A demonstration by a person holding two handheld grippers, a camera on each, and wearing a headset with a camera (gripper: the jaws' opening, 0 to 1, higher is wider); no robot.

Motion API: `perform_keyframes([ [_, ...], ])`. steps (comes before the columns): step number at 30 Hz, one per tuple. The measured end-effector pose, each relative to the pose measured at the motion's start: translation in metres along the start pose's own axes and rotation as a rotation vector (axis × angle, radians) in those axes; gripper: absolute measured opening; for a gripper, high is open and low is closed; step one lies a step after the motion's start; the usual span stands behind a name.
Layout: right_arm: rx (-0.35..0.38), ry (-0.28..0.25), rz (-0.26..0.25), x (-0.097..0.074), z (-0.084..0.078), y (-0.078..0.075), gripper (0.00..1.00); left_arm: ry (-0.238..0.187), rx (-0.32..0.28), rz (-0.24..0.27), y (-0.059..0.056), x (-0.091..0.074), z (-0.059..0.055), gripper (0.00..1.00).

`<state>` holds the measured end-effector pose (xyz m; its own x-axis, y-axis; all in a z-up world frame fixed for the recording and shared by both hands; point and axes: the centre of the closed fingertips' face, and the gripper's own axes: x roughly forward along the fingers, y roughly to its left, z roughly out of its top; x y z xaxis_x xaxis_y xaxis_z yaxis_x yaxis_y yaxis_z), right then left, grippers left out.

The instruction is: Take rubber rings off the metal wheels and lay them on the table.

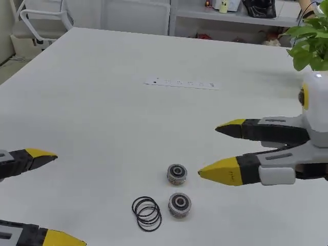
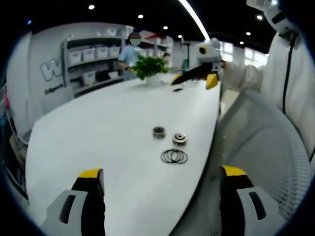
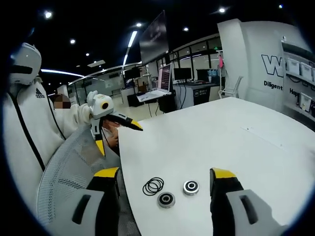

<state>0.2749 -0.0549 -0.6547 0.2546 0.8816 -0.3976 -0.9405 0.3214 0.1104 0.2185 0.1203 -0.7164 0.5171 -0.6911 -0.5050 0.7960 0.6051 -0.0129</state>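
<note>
Right tool (image 1: 208,151): jaws spread, empty; one metal wheel (image 1: 177,173) just off its lower tip, second wheel (image 1: 179,203) beyond. Left tool (image 1: 69,199): spread, empty; rubber rings (image 1: 147,213) lie between it and the wheels. Advised: pin wheel, pinch ring edge only.

In the head view the left gripper (image 1: 69,200) runs off the left and bottom edges, the right gripper (image 1: 207,151) and potted plant (image 1: 310,43) off the right. The rubber rings (image 1: 147,213) overlap, count unclear. Too small to tell whether the metal wheels (image 1: 177,173) carry rings.
</note>
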Motion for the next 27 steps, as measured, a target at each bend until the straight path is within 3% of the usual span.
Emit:
perform_keyframes([
  [6,0.005,-0.025,-0.044,-0.019,-0.009,-0.007,0.77,-0.003,-0.002,0.002,0.0,-0.001,0.0,1.0],
  [13,0.052,-0.038,-0.101,-0.037,-0.035,-0.012,0.79,-0.015,-0.011,0.018,0.002,-0.002,-0.001,1.0],
  [18,0.102,-0.036,-0.121,-0.042,-0.056,-0.01,0.8,-0.033,-0.04,0.023,0.002,-0.004,-0.003,1.0],
  [27,0.173,-0.009,-0.137,-0.04,-0.089,-0.005,0.81,-0.02,-0.074,0.05,0.003,-0.006,-0.015,1.0],
])
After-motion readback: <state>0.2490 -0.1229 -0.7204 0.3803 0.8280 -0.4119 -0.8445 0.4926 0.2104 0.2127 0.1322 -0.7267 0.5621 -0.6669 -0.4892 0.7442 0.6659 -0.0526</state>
